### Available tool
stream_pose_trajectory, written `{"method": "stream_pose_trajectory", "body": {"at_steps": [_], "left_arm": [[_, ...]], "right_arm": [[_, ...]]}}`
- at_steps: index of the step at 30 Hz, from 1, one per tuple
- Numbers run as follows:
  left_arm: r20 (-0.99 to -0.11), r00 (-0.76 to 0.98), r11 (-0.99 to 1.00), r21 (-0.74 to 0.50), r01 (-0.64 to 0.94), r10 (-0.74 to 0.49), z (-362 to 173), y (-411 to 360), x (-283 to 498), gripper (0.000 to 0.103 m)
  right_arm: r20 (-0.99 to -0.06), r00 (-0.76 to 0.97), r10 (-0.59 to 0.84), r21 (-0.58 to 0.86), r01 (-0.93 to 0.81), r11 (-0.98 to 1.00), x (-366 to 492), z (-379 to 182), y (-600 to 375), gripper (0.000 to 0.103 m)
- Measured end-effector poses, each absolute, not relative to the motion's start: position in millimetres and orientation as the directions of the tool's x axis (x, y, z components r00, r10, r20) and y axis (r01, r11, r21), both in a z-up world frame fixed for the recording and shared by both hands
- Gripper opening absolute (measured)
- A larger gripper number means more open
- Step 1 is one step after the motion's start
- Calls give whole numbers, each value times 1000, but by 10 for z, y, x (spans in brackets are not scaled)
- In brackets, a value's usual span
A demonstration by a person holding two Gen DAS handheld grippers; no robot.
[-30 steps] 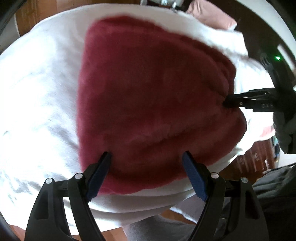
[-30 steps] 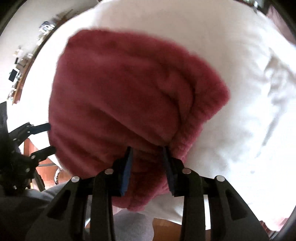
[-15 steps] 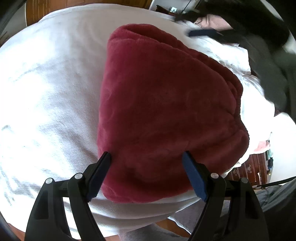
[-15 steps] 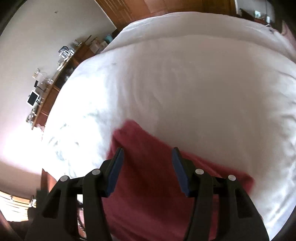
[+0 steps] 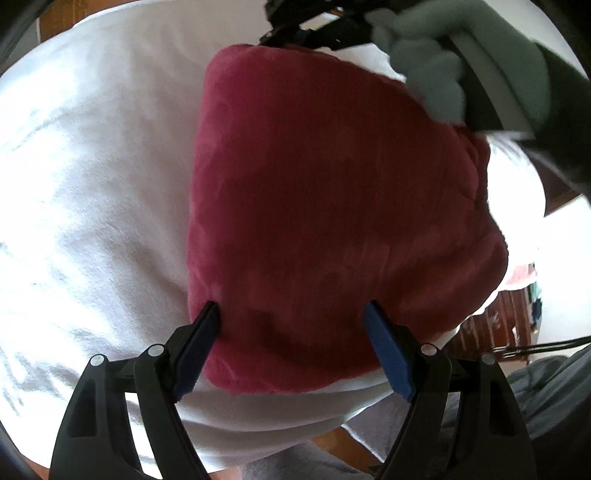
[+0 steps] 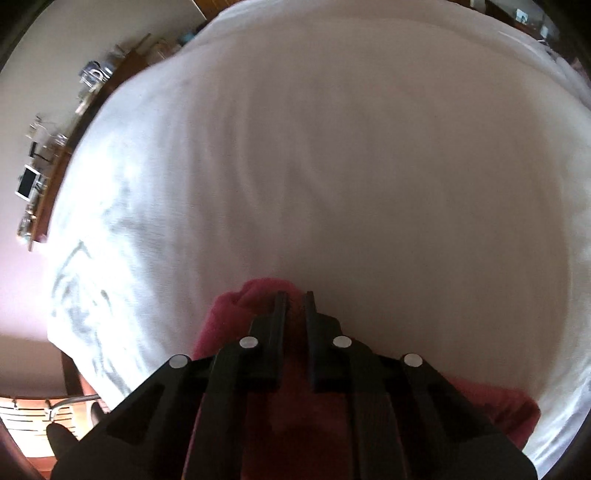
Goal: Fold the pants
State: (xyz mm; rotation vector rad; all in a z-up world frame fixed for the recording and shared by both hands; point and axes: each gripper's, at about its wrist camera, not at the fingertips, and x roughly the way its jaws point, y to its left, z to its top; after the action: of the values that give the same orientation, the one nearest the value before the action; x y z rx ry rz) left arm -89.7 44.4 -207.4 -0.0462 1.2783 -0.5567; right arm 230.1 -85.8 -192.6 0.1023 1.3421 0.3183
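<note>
The dark red fleece pants [image 5: 332, 214] lie folded into a thick pad on the white bed sheet [image 5: 92, 166]. My left gripper [image 5: 291, 325] is open, its blue-padded fingers spread over the pad's near edge. My right gripper [image 6: 294, 299] has its fingers nearly together at the far edge of the red pants [image 6: 255, 299], with red fabric between the tips. In the left wrist view the right gripper [image 5: 295, 35] shows at the pad's far end, held by a grey-gloved hand [image 5: 436, 70].
The white bed [image 6: 332, 166] fills most of both views. A wooden shelf with small items and a screen [image 6: 44, 173] runs along the wall at left. A wooden dresser [image 5: 495, 325] stands beyond the bed's right edge. Grey-clad legs [image 5: 546, 391] are near the bed edge.
The right gripper let go of the pad's side, swung to its far edge and closed there. The left gripper stayed open at the near edge.
</note>
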Motion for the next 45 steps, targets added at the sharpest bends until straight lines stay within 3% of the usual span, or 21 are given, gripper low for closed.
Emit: {"method": "stream_pose_trajectory", "body": {"at_steps": [6,7,9,11,16,23,32,43,45], "left_arm": [[-893,153,863,-347,366,-424,-2122,445,-868,79],[-893,150,864,-349,363,-423,-2115,450,-859,79],[-897,148,868,-345,356,-418,-2095,451,-842,79],[-902,143,874,-340,346,-408,-2064,441,-829,79],[-924,144,907,-301,294,-354,-1958,375,-781,79],[-935,218,930,-208,303,-280,-1703,184,-845,79],[-944,252,941,-131,313,-215,-1570,-135,-980,79],[-968,220,953,-51,300,-122,-1782,-483,-1057,79],[-970,216,955,-47,293,-114,-1802,-522,-1089,79]], "right_arm": [[-937,237,255,229,-134,964,2208,-1850,-1022,12],[-929,253,268,242,-128,962,2205,-1789,-1051,16],[-908,302,290,265,-123,956,2091,-1560,-1212,40],[-884,355,304,275,-130,953,1958,-1365,-1339,48],[-863,411,294,259,-141,956,1438,-959,-1697,49],[-893,375,248,205,-151,967,471,-931,-2078,49],[-938,284,198,147,-190,971,-366,-1358,-2395,49],[-950,251,189,155,-148,977,-419,-1922,-2597,49],[-948,234,216,192,-121,974,-395,-2009,-2683,53]]}}
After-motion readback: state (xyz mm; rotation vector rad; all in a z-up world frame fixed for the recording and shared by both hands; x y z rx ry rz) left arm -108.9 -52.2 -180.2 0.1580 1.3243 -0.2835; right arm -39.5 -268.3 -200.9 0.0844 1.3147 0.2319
